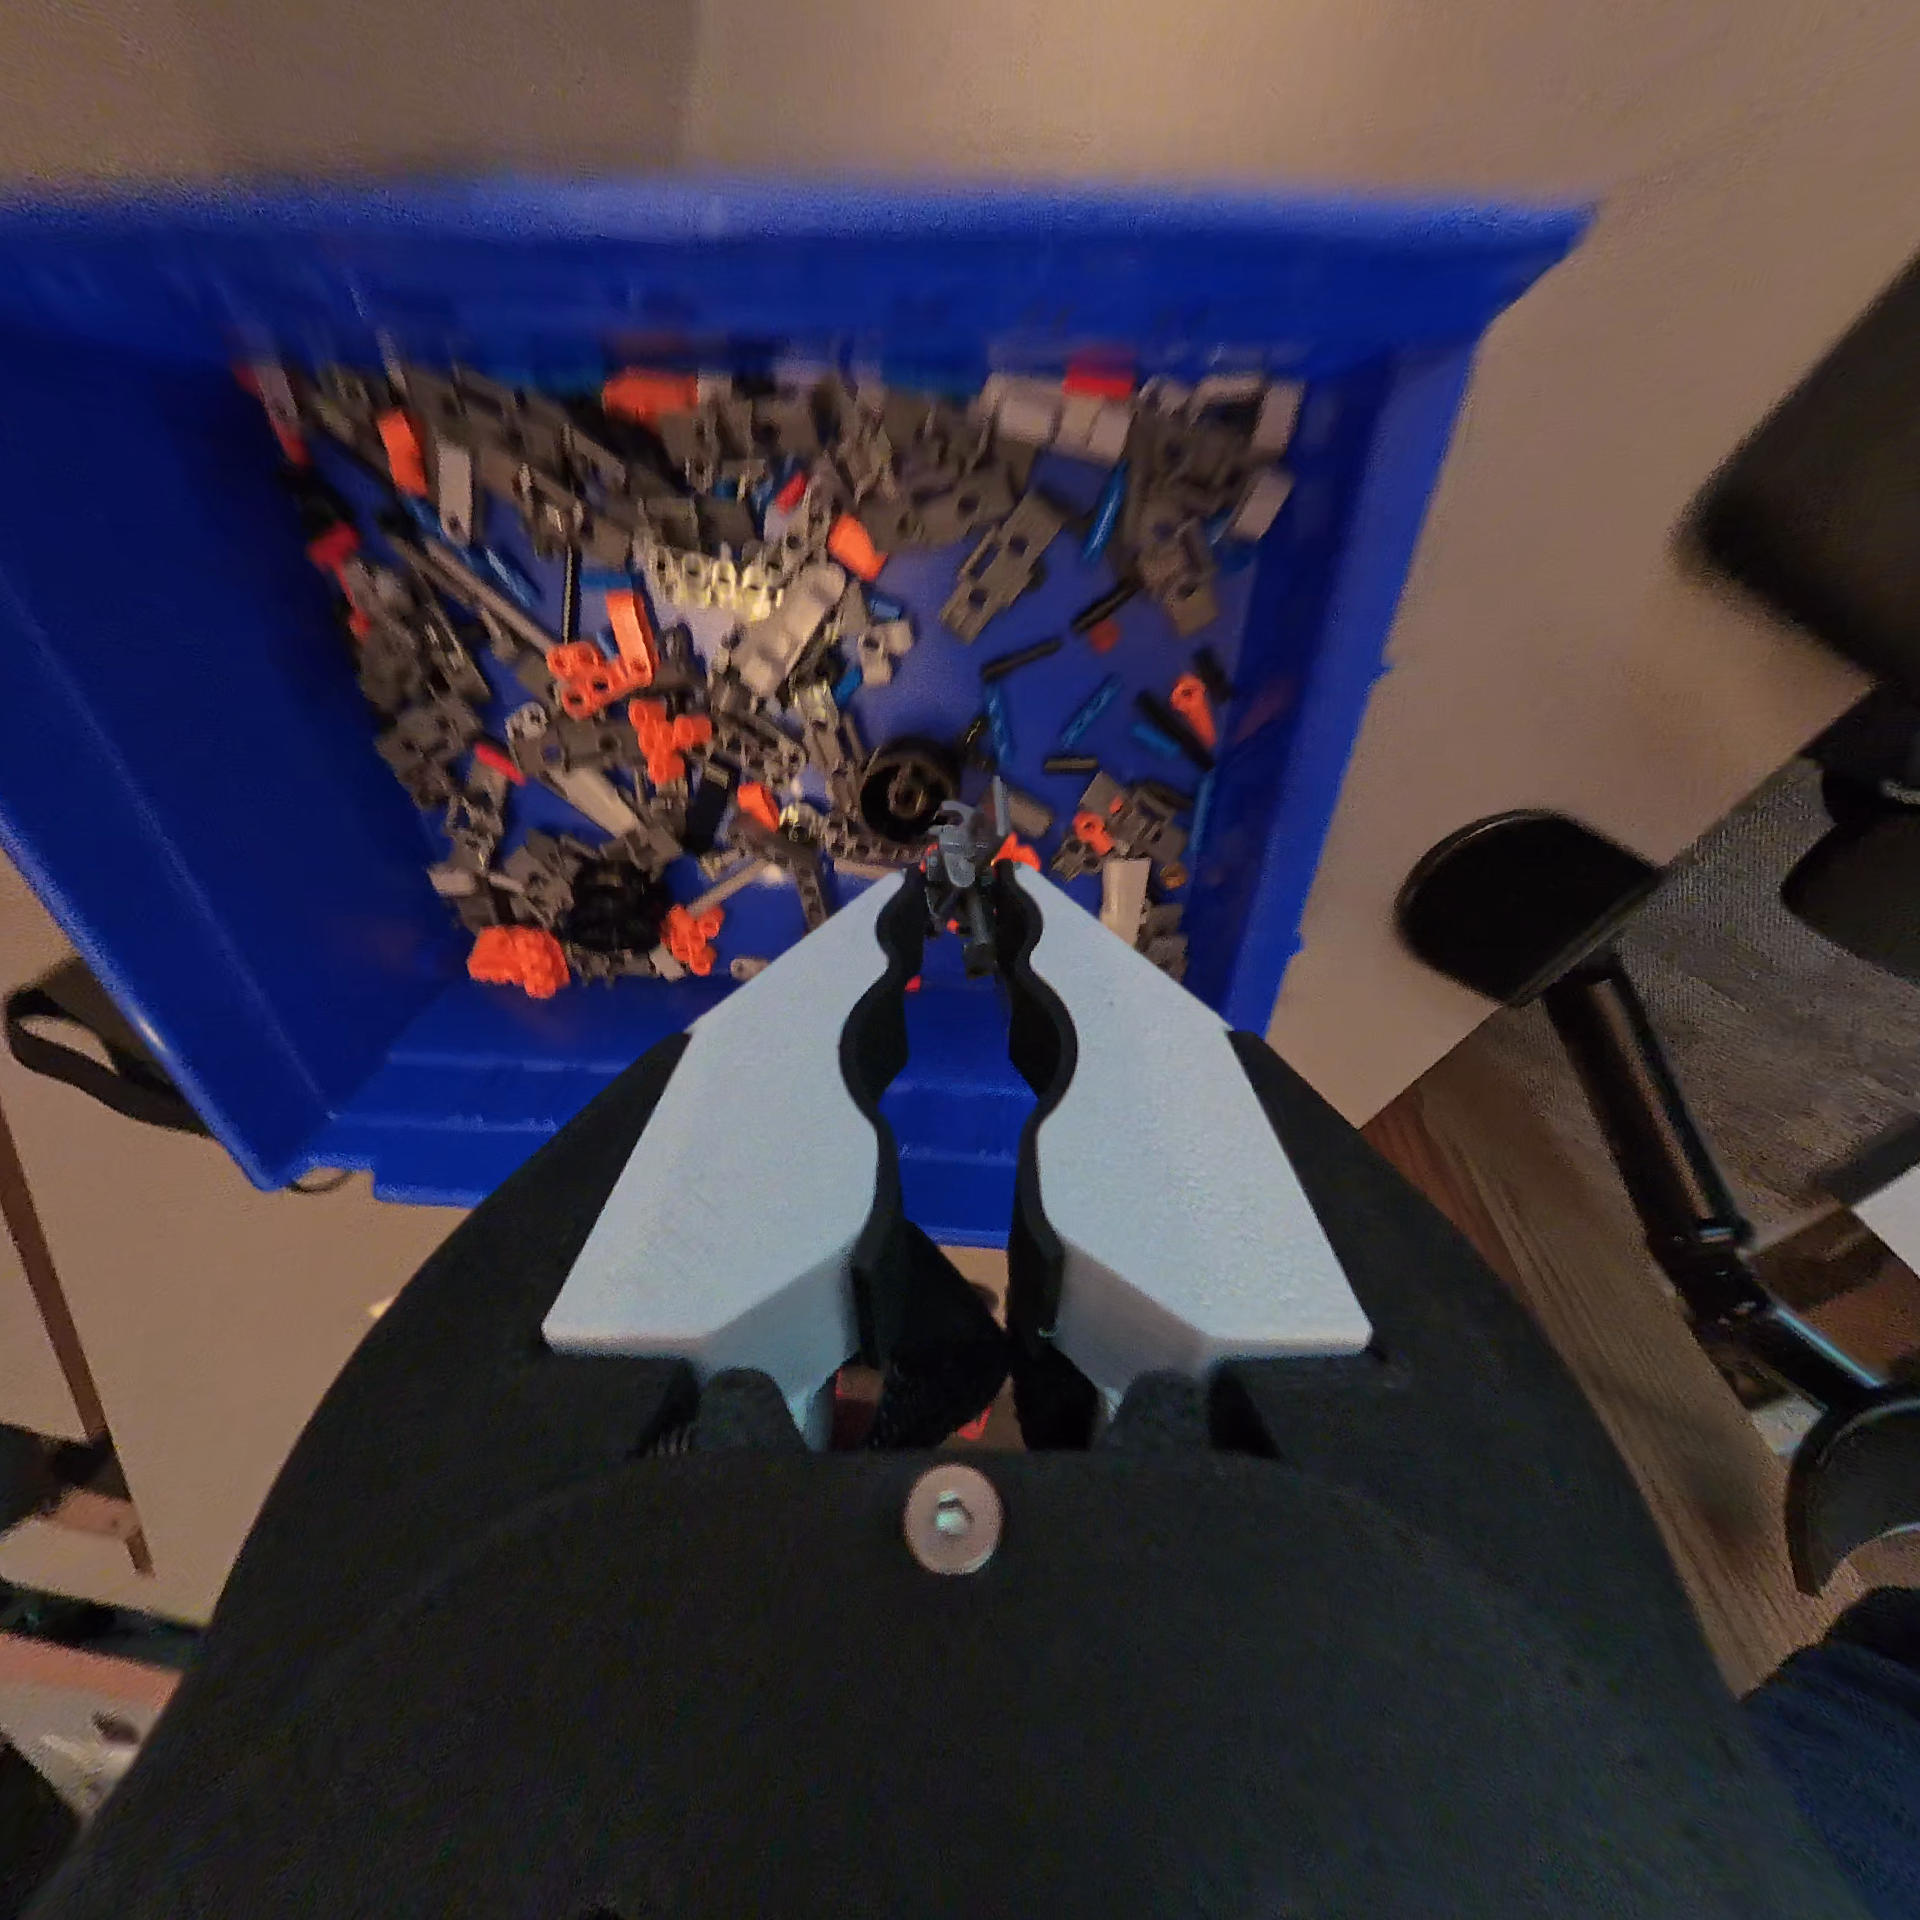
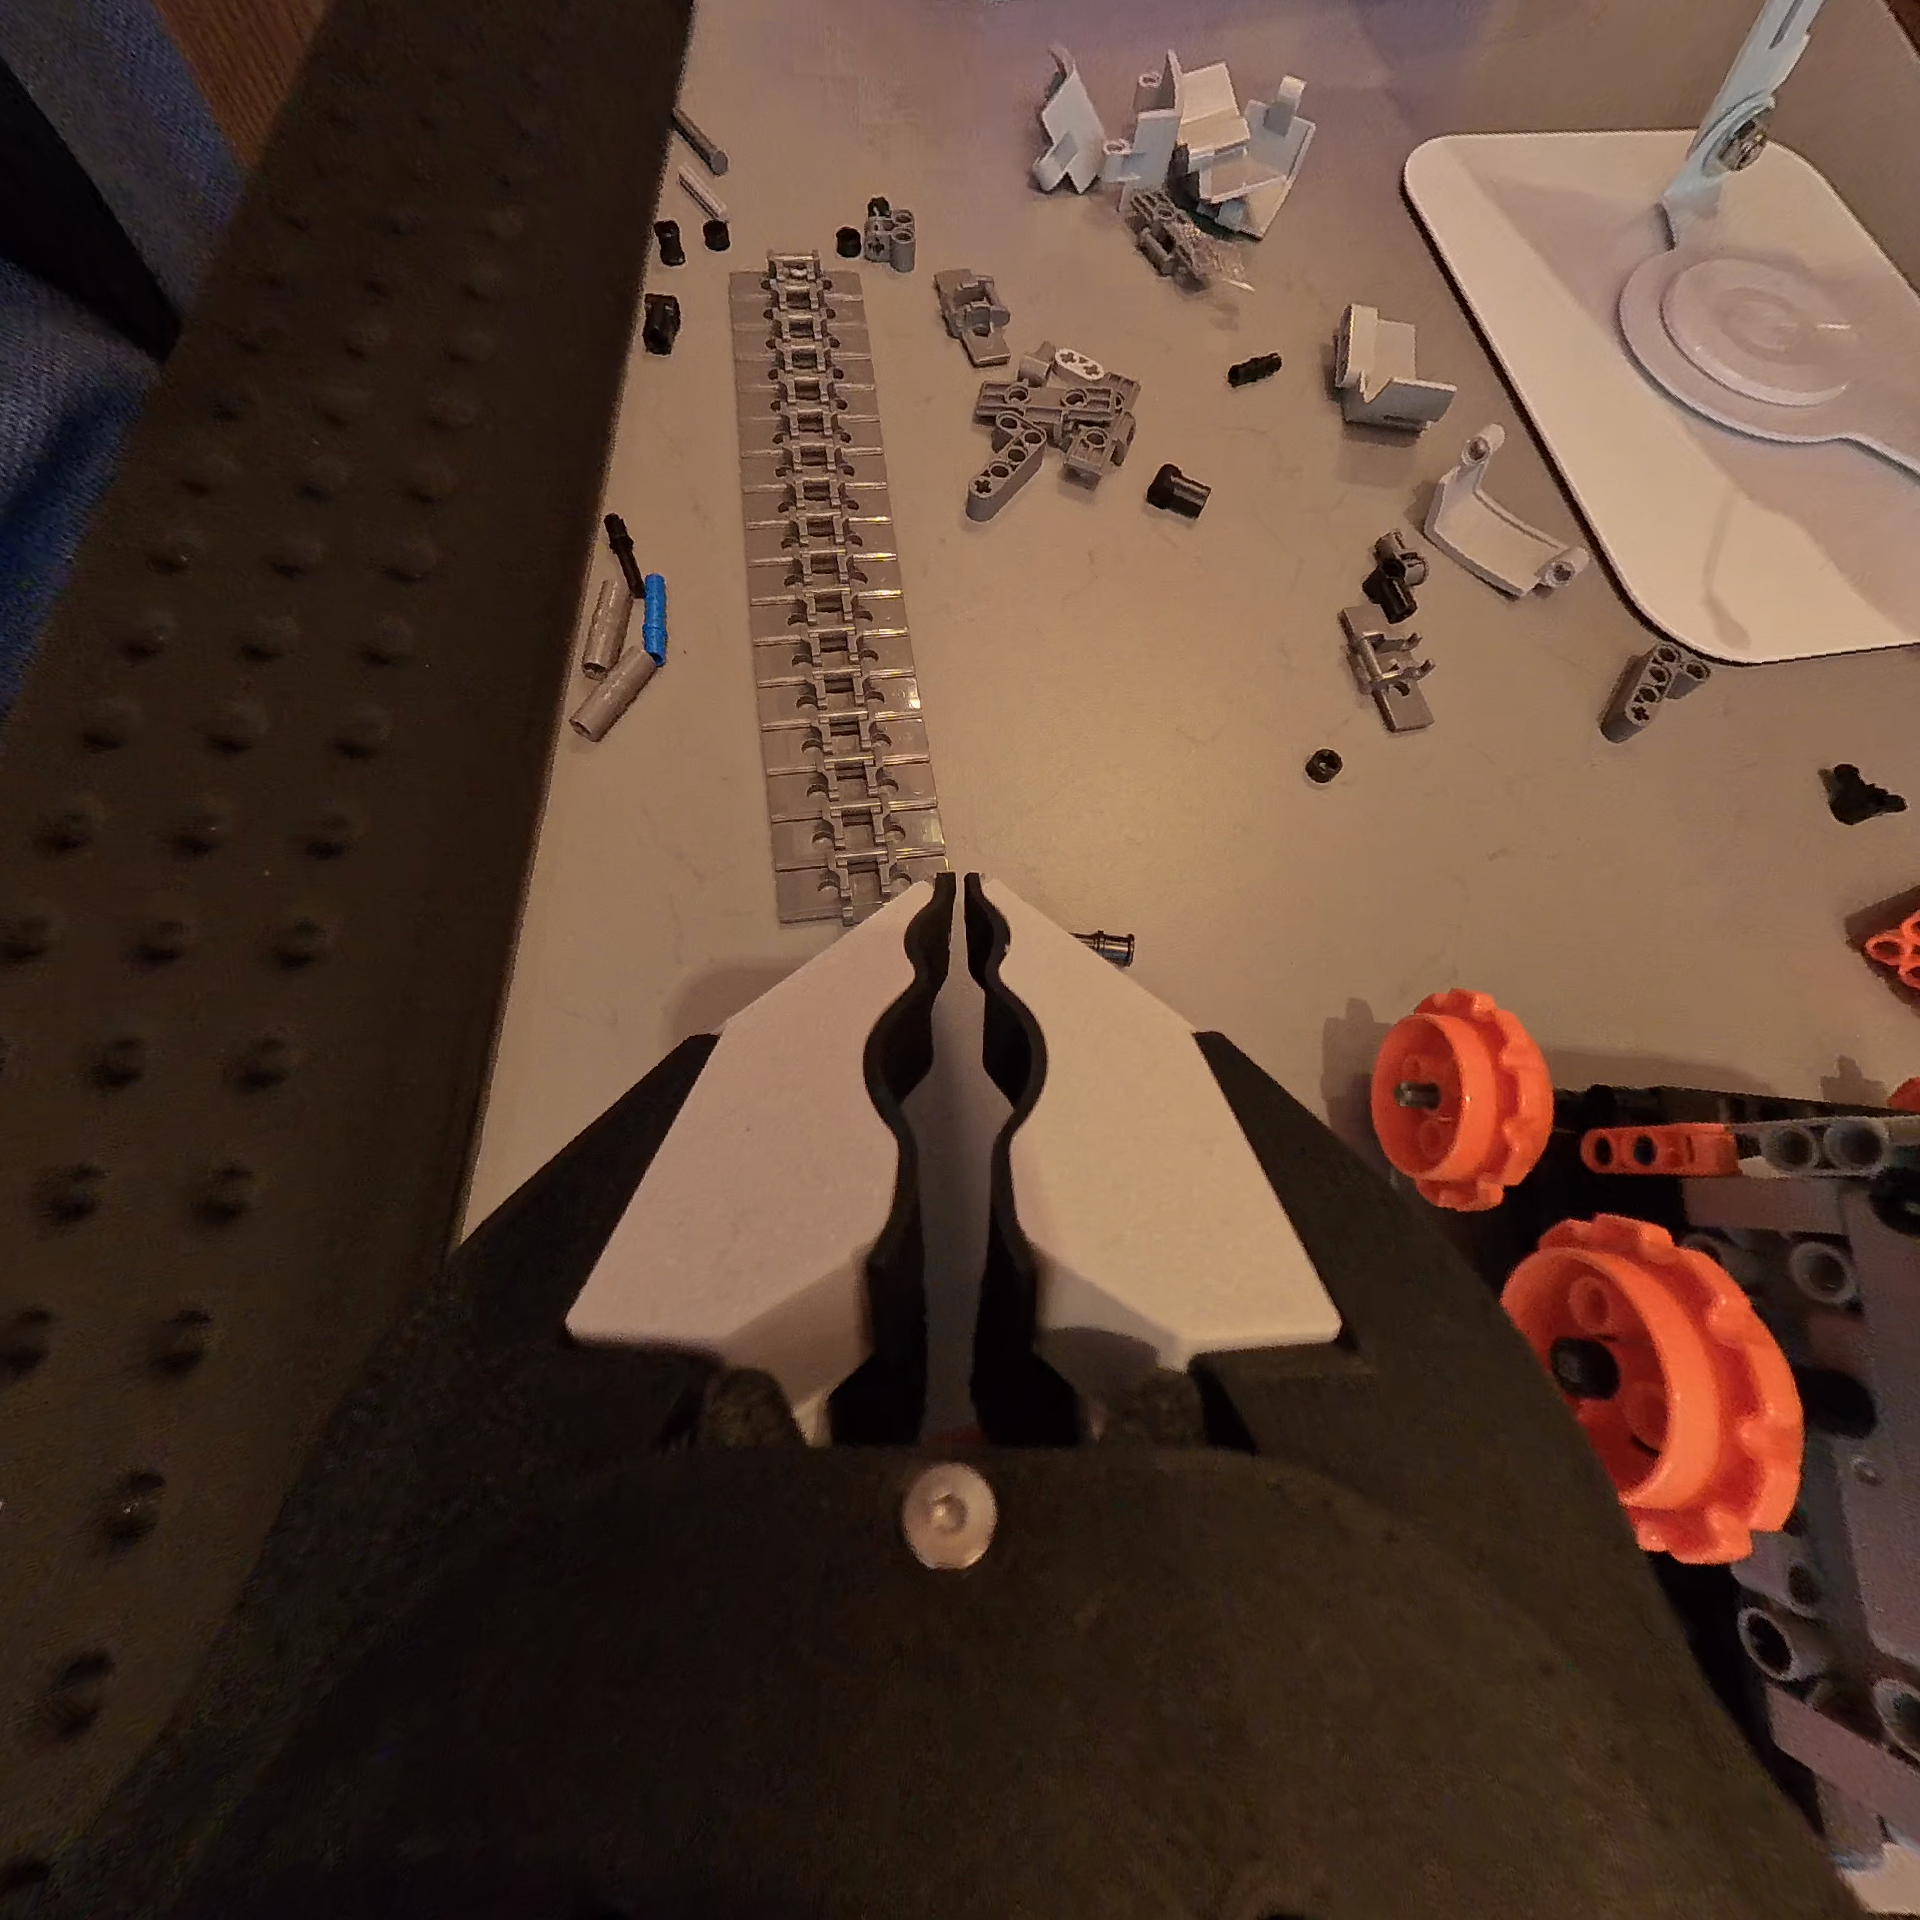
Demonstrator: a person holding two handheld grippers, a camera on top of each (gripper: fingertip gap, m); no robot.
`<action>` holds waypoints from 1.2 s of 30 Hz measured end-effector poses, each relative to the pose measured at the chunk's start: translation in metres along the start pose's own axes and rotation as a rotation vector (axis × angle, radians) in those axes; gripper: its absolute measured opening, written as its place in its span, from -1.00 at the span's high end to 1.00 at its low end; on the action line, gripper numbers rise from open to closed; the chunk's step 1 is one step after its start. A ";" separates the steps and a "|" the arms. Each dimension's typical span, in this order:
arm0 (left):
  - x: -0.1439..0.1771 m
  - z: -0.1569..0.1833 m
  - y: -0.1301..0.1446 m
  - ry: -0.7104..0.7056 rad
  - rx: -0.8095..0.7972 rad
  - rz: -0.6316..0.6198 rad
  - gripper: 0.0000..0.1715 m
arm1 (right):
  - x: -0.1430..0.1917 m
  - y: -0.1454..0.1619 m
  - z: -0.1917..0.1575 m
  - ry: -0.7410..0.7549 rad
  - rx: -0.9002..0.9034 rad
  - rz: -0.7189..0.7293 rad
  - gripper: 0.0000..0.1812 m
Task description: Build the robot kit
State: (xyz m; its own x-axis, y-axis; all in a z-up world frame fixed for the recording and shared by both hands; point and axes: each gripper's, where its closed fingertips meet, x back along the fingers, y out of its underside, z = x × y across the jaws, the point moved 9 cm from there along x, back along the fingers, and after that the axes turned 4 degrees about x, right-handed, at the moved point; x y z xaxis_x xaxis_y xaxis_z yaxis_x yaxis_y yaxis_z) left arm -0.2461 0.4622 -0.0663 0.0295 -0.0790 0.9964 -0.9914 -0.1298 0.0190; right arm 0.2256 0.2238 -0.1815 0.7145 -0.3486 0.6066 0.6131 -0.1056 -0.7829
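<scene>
- Beige flooring and a black office chair [image 1: 1766,727] frame the left wrist view, where a blue bin [image 1: 156,675] of loose grey, black and orange building pieces is seen below the left gripper [image 1: 961,883].
- A small grey piece [image 1: 961,852], with a dark pin beside it, is clamped at the fingertips; its long axis is judged to run toward 12 o'clock, in line with the fingers. The bin's heap is spread from 10 to 1 o'clock beyond it.
- On a grey tabletop [image 2: 1143,727], the right gripper [image 2: 956,888] is held low with its jaws nearly together and nothing between them.
- A grey track strip [image 2: 826,582] is laid lengthwise toward 12 o'clock, its near end just beside the tips.
- Orange toothed wheels [image 2: 1662,1382] on a partly built model are seen at 3 to 4 o'clock; loose pieces are scattered at 1 o'clock, near a white stand base [image 2: 1558,343].
</scene>
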 end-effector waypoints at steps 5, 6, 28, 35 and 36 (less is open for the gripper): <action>0.034 0.049 -0.050 0.016 -0.164 0.186 0.85 | 0.001 -0.001 -0.001 0.001 0.004 0.004 1.00; 0.037 0.061 -0.060 0.024 -0.203 0.215 0.85 | 0.001 -0.001 -0.001 0.001 0.005 0.006 1.00; -0.073 0.156 -0.203 0.111 -0.458 0.249 0.66 | 0.003 -0.003 -0.007 -0.017 0.022 0.018 1.00; -0.001 0.128 -0.148 -0.020 -0.389 0.294 0.70 | 0.005 -0.003 -0.007 -0.007 0.022 0.029 1.00; 0.010 0.120 -0.133 -0.048 -0.364 0.280 0.71 | 0.005 -0.003 -0.007 -0.009 0.021 0.029 1.00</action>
State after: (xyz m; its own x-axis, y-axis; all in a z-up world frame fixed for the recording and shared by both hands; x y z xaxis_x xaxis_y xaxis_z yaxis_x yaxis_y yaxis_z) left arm -0.0986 0.3604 -0.0684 -0.2481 -0.1085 0.9626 -0.9422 0.2580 -0.2138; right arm 0.2251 0.2162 -0.1770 0.7349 -0.3432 0.5849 0.5990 -0.0758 -0.7972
